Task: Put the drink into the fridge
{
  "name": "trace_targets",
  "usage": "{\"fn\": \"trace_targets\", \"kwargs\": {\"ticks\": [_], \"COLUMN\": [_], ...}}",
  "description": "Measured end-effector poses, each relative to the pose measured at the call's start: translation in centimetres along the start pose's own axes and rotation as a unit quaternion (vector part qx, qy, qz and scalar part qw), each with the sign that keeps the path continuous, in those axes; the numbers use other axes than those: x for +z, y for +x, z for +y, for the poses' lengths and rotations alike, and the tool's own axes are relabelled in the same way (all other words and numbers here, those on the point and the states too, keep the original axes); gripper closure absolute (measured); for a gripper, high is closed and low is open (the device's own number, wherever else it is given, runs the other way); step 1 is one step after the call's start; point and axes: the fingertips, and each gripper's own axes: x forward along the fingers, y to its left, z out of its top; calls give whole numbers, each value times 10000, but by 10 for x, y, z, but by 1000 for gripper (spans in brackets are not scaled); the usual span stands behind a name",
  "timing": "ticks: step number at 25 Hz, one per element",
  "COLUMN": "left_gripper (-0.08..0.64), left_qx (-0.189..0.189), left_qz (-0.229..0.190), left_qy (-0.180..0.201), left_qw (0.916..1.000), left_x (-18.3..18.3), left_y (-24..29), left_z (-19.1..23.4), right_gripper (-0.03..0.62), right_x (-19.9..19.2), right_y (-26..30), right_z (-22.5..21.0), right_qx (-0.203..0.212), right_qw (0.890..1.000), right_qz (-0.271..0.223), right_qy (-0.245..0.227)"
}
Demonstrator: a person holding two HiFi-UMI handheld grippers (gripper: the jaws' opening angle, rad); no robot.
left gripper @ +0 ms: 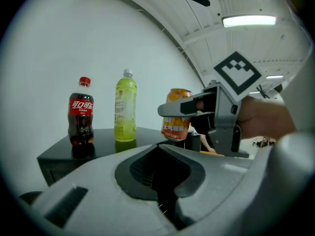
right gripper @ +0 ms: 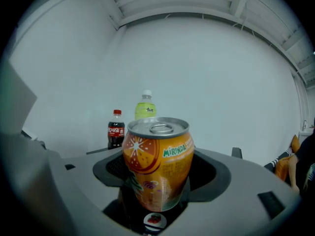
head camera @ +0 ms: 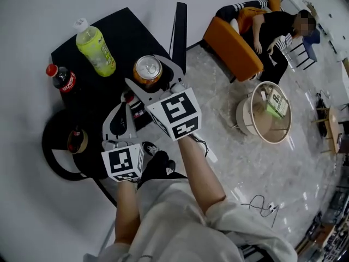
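Orange can (right gripper: 157,163) stands upright, clamped in the right hand-held gripper (right gripper: 158,181).

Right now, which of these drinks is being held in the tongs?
The orange can, clamped in the right tongs. The cola bottle and green bottle stand untouched on the black surface.

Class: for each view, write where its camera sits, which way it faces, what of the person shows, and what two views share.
Head view: on the head, facing steeply down at the black cabinet, both forearms.
Left gripper view: on the left hand-held gripper, facing the white wall; own shut jaws, right hand.
Right gripper view: on the right hand-held gripper, wallward; clamping the orange Mirinda can.
Shared: red-capped cola bottle.
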Motion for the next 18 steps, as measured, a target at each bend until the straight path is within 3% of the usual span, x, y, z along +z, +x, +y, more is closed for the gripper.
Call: {"fn": "trace_targets", "kwargs": {"ticks": [5, 8, 12, 18], "left_gripper": [551, 551, 551, 551], "left_qx": [316, 489, 691, 1371], "left_qz": [60, 346, 566, 561], "left_qy": [-14, 76, 109, -26], "left_qw": [9995, 9982, 9959, 9890], "left_x": [-34, -68, -111, -163], "left_y": [-26, -38, -43, -36], "left_z": [-15, -2, 23, 63], "right_gripper": [278, 278, 278, 278], "right_x": [-35, -74, -137, -211], "right_y": [-48, -50, -30, 40], "right_z": [27, 53, 80, 101], "right_qx": [155, 256, 362, 527], "right_qw": [9998, 9994, 9982, 9967], "right_qz": [123, 208, 413, 527], "right_qy": [-29, 75, 256, 331]}}
